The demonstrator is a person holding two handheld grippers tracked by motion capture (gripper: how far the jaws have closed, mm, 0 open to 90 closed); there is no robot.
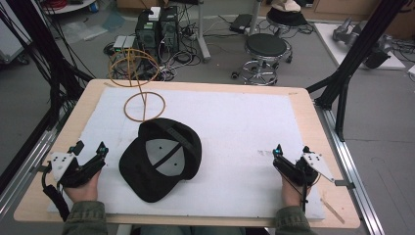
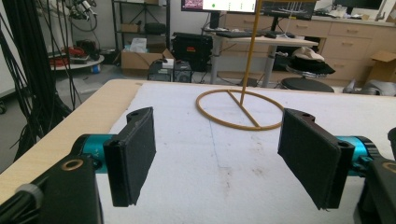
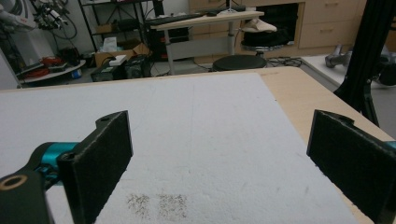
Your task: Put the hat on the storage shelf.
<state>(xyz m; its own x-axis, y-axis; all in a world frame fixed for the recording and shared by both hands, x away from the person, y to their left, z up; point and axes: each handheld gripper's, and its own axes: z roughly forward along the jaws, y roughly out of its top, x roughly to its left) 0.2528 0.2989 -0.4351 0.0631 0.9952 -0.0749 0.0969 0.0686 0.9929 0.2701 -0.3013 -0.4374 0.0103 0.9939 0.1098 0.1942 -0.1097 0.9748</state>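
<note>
I hold both forearms low at the near edge of the white foam-covered table point(image 1: 244, 112). My left gripper point(image 1: 90, 148) rests beside the upturned black baseball cap point(image 1: 161, 159), jaws apart and empty. My right gripper point(image 1: 292, 149) sits well apart from it, jaws wide, empty. A tan wire hat stand point(image 1: 142, 93) rises behind the cap.

A research lab or workshop, judged from the surroundings. Beyond the far edge of the wooden table point(image 1: 303, 105), computer towers point(image 1: 157, 30) on the grey floor among tangled cables point(image 1: 181, 56). Near them a black round stool point(image 1: 265, 46) on wheels. Black metal frame posts point(image 1: 359, 46) at the right side of the table. Farther back, a desk with monitor point(image 2: 219, 5), shelves point(image 2: 140, 23), cardboard boxes point(image 2: 140, 58) and wooden drawers point(image 2: 345, 39).
</note>
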